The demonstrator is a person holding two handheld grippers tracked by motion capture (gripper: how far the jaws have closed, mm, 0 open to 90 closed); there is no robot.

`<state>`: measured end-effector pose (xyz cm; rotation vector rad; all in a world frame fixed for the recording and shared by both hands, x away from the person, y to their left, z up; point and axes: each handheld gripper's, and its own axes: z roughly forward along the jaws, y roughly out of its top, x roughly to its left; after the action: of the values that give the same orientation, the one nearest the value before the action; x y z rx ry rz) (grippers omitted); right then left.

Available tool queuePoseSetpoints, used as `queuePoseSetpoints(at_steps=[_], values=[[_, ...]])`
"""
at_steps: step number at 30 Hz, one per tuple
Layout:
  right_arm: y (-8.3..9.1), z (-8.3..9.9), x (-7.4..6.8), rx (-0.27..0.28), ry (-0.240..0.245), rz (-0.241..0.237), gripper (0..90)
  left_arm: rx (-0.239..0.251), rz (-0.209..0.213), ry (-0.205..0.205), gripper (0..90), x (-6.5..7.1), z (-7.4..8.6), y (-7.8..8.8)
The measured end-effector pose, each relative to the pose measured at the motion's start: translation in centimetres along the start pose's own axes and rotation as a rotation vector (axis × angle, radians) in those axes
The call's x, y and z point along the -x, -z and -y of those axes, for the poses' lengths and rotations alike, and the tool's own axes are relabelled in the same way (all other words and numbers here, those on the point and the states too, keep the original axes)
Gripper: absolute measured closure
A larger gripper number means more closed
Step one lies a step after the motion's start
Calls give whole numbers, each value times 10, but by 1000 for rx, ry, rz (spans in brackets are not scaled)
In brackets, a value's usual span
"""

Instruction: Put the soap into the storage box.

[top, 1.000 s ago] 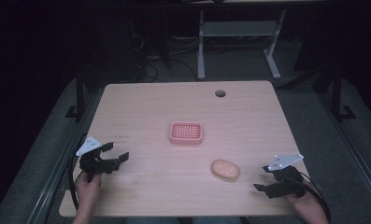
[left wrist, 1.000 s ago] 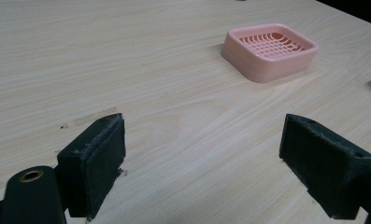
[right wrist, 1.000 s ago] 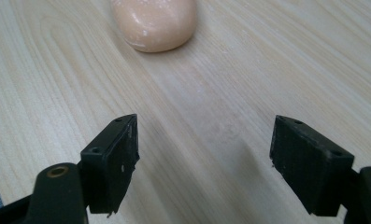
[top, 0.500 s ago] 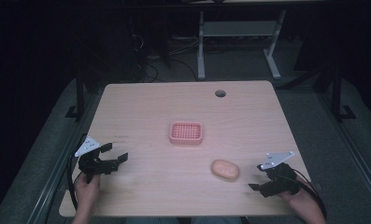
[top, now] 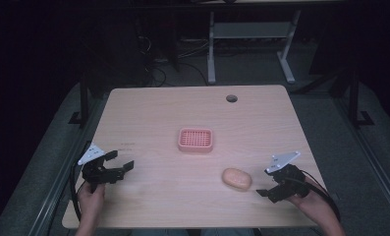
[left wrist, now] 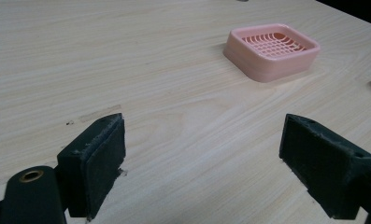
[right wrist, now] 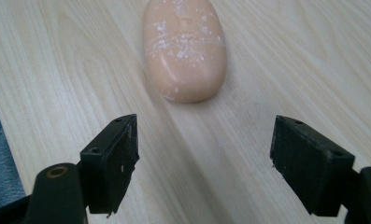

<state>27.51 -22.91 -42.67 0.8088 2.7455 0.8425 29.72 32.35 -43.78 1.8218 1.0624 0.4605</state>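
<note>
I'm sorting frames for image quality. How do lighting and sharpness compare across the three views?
High view: dim, surroundings nearly black, the table evenly lit, the pink dish and soap small but clear. Left gripper view: bright, wood grain sharp, the dish crisp, no glare. Right gripper view: the soap well lit with white flecks visible, the nearby table surface slightly smeared.

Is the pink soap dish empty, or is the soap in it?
Empty. The pink soap dish shows only its bare slotted grid, and the soap lies apart on the table, near the right gripper.
</note>
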Motion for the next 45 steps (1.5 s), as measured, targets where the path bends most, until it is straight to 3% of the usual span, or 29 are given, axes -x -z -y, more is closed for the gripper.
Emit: queuePoseSetpoints(at_steps=[24, 36, 45], values=[[-23, -58, -6, -80, 149, -47, 218, 6, 5, 11, 143, -1, 0, 1], [-38, -74, -8, -136, 181, -68, 217, 11, 7, 13, 142, -1, -1, 1], [-52, -79, -8, -189, 177, -81, 217, 11, 9, 13, 142, -1, -1, 1]])
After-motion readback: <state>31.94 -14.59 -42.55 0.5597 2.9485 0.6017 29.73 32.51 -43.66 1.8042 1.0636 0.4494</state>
